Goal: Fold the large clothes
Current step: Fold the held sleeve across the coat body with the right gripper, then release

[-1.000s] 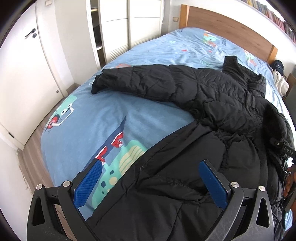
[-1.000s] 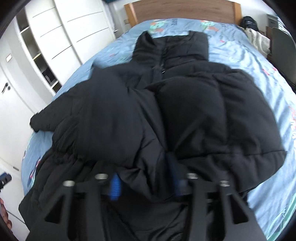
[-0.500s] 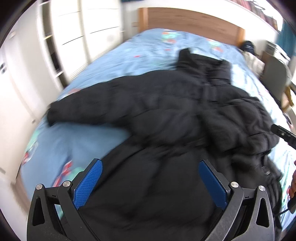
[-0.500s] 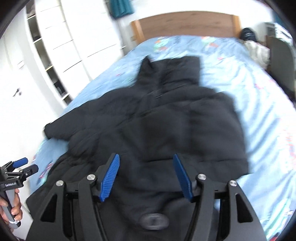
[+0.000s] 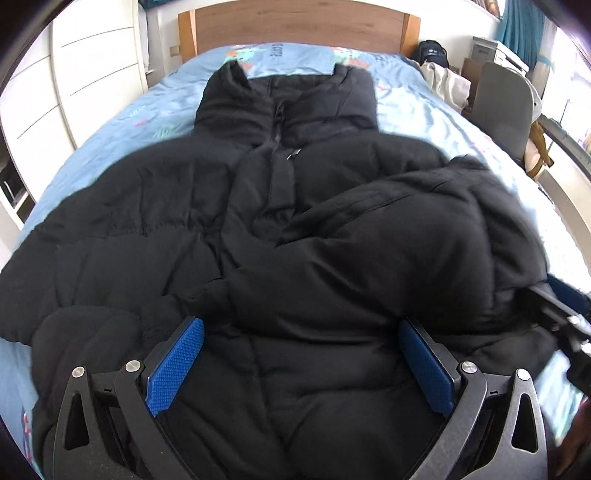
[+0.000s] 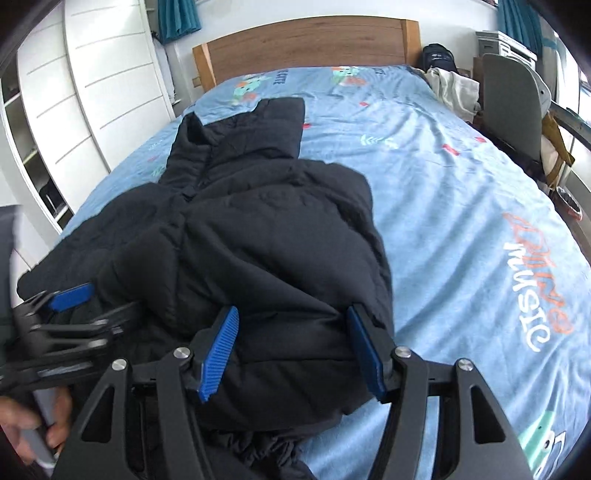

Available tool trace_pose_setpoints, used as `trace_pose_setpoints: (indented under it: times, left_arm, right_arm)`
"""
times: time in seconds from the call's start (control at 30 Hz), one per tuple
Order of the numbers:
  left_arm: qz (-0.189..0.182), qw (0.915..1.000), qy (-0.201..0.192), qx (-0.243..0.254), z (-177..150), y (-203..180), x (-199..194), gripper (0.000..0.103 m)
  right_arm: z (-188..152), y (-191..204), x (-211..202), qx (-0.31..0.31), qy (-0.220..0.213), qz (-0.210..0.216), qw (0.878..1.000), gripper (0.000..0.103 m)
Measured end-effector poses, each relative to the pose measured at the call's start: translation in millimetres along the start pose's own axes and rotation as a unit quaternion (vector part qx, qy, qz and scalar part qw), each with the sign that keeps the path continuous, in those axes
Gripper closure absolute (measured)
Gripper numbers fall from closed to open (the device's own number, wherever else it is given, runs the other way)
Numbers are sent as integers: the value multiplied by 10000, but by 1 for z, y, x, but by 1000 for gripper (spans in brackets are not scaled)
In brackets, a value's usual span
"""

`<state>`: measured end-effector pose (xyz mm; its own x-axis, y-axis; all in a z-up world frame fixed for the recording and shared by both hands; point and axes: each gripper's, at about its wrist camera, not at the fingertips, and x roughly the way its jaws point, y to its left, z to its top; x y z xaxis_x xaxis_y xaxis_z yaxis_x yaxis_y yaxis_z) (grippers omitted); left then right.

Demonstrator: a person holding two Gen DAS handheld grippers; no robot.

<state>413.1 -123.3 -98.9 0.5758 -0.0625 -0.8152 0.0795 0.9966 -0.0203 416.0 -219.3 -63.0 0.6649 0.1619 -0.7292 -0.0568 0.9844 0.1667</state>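
A black puffer jacket (image 5: 258,221) lies front up on the blue bed, collar toward the headboard. Its right half (image 6: 280,240) is folded over the middle. My left gripper (image 5: 299,365) hovers open and wide above the jacket's lower front, nothing pressed between its blue pads (image 5: 175,365). My right gripper (image 6: 291,332) stands open over the folded half's lower edge; puffy fabric bulges up between the fingers, but the pads do not press on it. In the right wrist view the left gripper (image 6: 85,306) shows blurred at the left; in the left wrist view the right gripper (image 5: 565,317) shows blurred at the right edge.
The blue printed bedsheet (image 6: 461,221) is bare to the jacket's right. A wooden headboard (image 5: 295,26) stands at the far end. White wardrobes (image 6: 92,92) line the left side. A grey chair (image 6: 513,110) and piled clothes (image 6: 454,88) stand at the right. A hand (image 6: 33,439) shows bottom left.
The left wrist view swung from the bed's left side to face the headboard squarely over the jacket. The right gripper, earlier sunk in the fabric, drew back and shifted right.
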Motion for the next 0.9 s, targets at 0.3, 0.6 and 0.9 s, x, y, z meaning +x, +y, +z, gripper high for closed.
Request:
trace_pose_setpoints:
  times: [0.3, 0.6, 0.9]
  left_arm:
    - [-183, 9993, 228, -251, -24, 39, -29, 1]
    - [-224, 9996, -160, -36, -4, 47, -59, 1]
    - [178, 9988, 295, 338, 14, 46, 5, 1]
  right_arm:
    - [-12, -12, 2, 121, 183, -431, 9988, 44]
    - [-8, 30, -31, 198, 35, -495, 9986, 44]
    - [-16, 23, -7, 451, 350, -684, 9960, 44]
